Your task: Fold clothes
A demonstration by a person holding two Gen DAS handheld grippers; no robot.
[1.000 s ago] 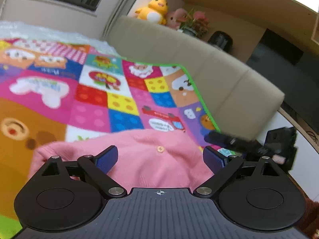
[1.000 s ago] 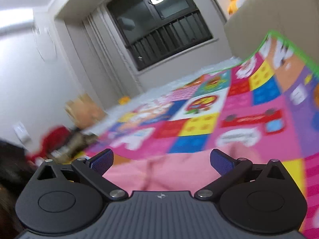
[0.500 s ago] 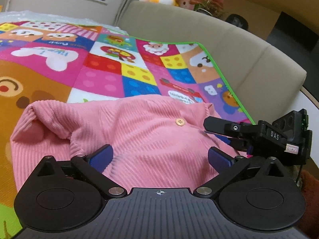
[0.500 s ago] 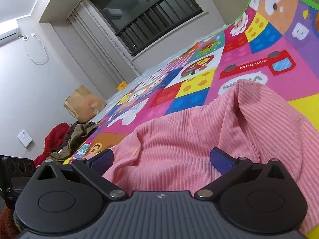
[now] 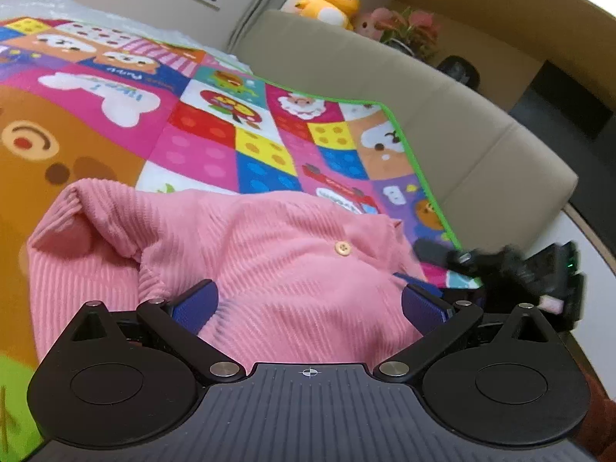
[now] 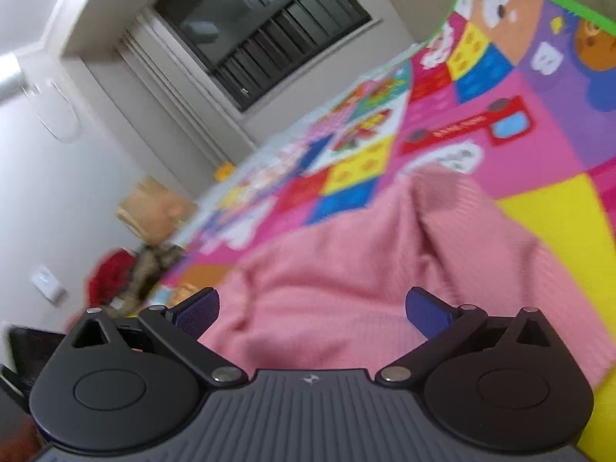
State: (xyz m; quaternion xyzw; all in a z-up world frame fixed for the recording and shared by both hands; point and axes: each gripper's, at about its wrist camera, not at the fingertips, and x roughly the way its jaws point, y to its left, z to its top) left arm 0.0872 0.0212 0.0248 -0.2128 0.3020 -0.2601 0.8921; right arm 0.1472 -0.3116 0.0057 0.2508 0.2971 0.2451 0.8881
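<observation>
A pink ribbed cardigan (image 5: 246,261) with a small button (image 5: 342,248) lies bunched on the colourful play mat (image 5: 215,142). My left gripper (image 5: 310,306) is open just above its near edge, with the blue pads on either side of the cloth and holding nothing. In the right wrist view the same cardigan (image 6: 346,269) fills the lower middle, blurred. My right gripper (image 6: 312,308) is open over it and empty. The right gripper also shows in the left wrist view (image 5: 500,265), blurred, at the cardigan's right edge.
A beige sofa (image 5: 442,115) runs along the mat's green far edge, with plush toys (image 5: 335,0) and a plant on the ledge behind. A cardboard box (image 6: 154,208) and a pile of red and olive clothes (image 6: 127,273) lie by the wall.
Both grippers have dropped low over the pink cardigan, which now fills more of each view. The right gripper is moving, blurred, at the cardigan's right edge. Both stay open.
</observation>
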